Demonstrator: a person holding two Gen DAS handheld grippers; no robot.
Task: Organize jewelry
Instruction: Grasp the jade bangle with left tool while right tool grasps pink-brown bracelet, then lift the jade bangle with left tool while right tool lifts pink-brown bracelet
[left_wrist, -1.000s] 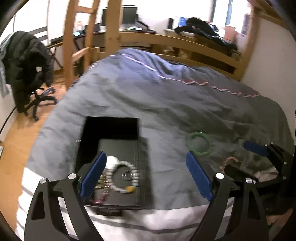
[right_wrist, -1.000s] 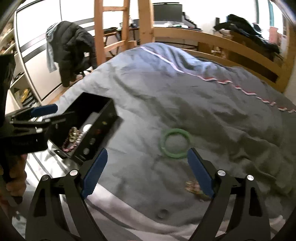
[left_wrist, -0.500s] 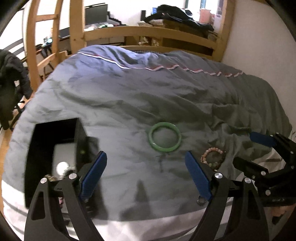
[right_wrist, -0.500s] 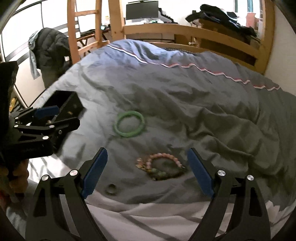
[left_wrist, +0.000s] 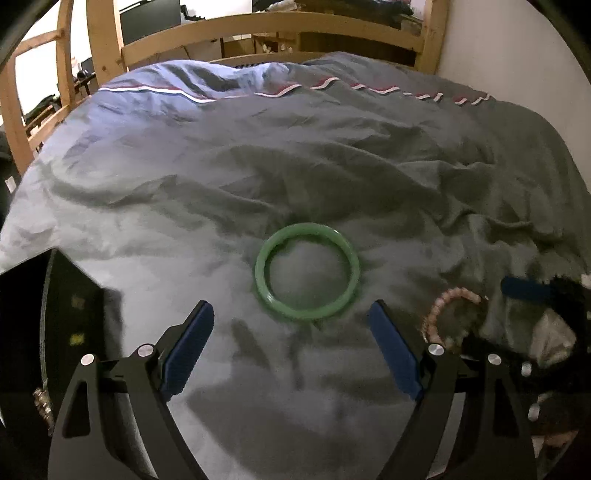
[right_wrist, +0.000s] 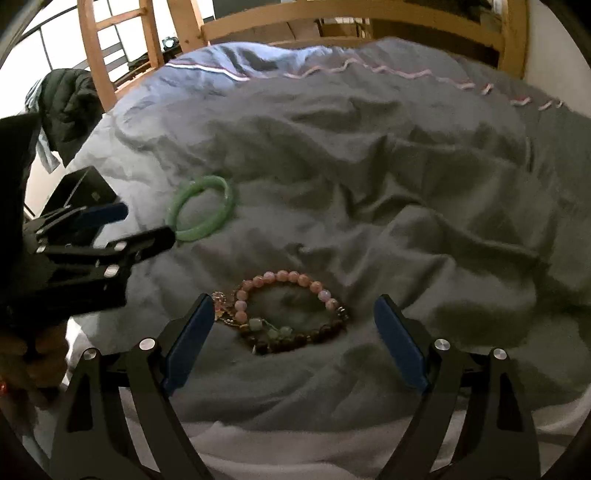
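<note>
Currently both sets of fingers wide apart, empty: left gripper faces green bangle at 12 o'clock on bed; right gripper straddles beaded bracelets. Risk: soft duvet yields, fingers snag fabric, tangled strands lift together.

A bangle is laid flat on the quilt, just beyond the spread tips of the left gripper. To its right, nearer the bed's edge, a cluster of beaded bracelets is found between the open tips of the right gripper (untouched by either pad). A box is set at the near left. A bed frame is seen at the far end.
</note>
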